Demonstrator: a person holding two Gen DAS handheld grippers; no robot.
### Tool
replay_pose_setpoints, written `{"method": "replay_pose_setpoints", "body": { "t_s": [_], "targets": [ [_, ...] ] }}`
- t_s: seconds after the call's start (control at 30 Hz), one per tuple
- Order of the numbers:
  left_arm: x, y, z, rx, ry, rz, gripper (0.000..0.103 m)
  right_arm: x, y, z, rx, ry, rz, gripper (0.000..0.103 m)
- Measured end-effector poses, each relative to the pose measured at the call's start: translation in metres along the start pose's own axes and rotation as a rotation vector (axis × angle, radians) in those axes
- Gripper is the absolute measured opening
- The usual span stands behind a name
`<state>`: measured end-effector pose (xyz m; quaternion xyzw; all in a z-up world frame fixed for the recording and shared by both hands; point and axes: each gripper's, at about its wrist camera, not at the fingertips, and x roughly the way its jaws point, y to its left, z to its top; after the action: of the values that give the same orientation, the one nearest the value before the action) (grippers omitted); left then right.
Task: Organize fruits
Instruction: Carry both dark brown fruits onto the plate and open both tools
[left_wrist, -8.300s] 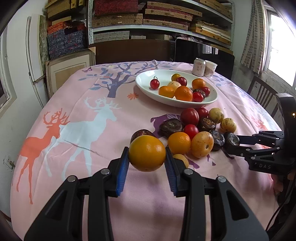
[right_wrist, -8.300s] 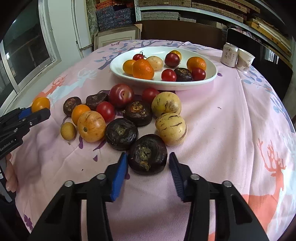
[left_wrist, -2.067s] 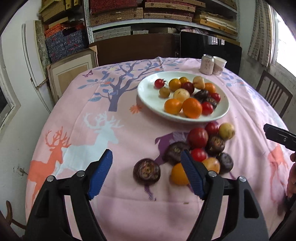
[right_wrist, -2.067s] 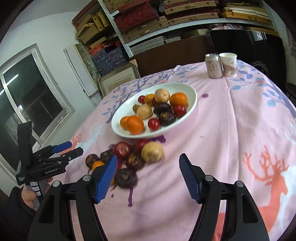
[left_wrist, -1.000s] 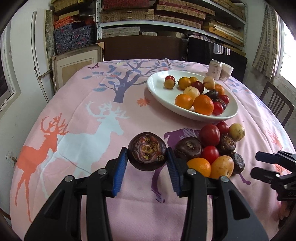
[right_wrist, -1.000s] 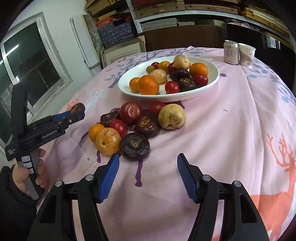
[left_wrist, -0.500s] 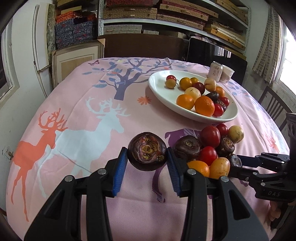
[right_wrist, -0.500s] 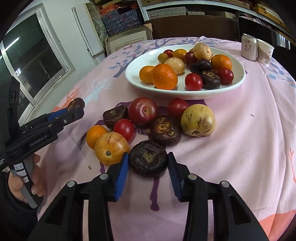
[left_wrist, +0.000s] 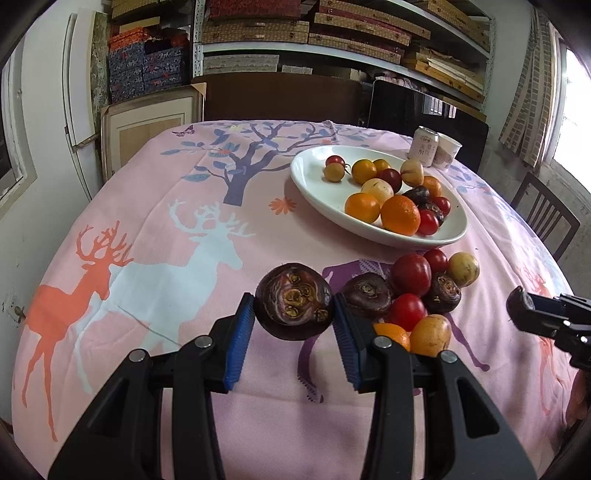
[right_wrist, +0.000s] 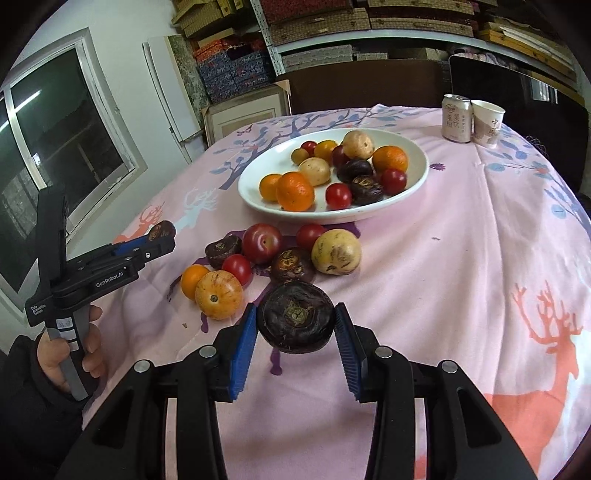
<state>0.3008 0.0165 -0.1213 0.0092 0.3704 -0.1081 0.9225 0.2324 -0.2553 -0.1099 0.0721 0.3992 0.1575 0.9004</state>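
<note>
My left gripper (left_wrist: 294, 312) is shut on a dark purple fruit (left_wrist: 294, 299) and holds it above the pink cloth, left of the loose pile. In the right wrist view the same gripper (right_wrist: 157, 238) shows at the left with that fruit (right_wrist: 162, 229). My right gripper (right_wrist: 295, 326) is shut on another dark purple fruit (right_wrist: 295, 315), lifted just clear of the cloth in front of the pile. The loose pile (right_wrist: 262, 242) holds red, orange, yellow and dark fruits. Behind it the white oval plate (right_wrist: 417, 162) holds several mixed fruits.
A drinks can (right_wrist: 457, 117) and a paper cup (right_wrist: 487, 123) stand at the far right of the table. A person's hand (right_wrist: 66, 354) grips the left tool. A chair (left_wrist: 546, 218) stands off the table's right side. Shelves fill the back wall.
My right gripper closed on the front dark fruit of the pile and raised it off the cloth. The left gripper kept still with its fruit.
</note>
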Motion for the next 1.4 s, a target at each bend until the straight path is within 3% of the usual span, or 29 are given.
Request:
{"method": "replay_pose_setpoints", "body": {
  "t_s": [0.23, 0.53, 0.77, 0.97, 1.03, 1.1, 1.17, 1.4],
  "targets": [
    [-0.006, -0.020, 0.011, 0.046, 0.021, -0.041, 0.042, -0.023, -0.027, 0.028, -0.001, -0.069, -0.048, 0.042],
    [0.009, -0.043, 0.083, 0.025, 0.005, -0.090, 0.042, -0.023, -0.031, 0.098, -0.046, -0.157, -0.074, 0.042],
    [0.075, -0.049, 0.127, -0.036, 0.085, -0.084, 0.042, 0.028, -0.031, 0.142, -0.012, -0.122, -0.057, 0.042],
    [0.120, -0.037, 0.131, -0.114, 0.146, -0.077, 0.042, 0.079, -0.020, 0.158, -0.026, -0.062, -0.028, 0.043],
    [0.124, -0.034, 0.132, -0.123, 0.143, -0.076, 0.048, 0.086, -0.018, 0.159, -0.027, -0.059, -0.029, 0.043],
    [0.122, -0.031, 0.134, -0.141, 0.129, -0.080, 0.060, 0.087, -0.016, 0.161, -0.032, -0.077, -0.051, 0.051],
    [0.112, -0.028, 0.136, -0.146, 0.104, -0.085, 0.063, 0.079, -0.015, 0.160, -0.024, -0.099, -0.051, 0.055],
    [0.059, -0.032, 0.121, -0.111, 0.057, -0.099, 0.072, 0.034, -0.025, 0.134, 0.026, -0.104, -0.040, 0.056]
  ]
}}
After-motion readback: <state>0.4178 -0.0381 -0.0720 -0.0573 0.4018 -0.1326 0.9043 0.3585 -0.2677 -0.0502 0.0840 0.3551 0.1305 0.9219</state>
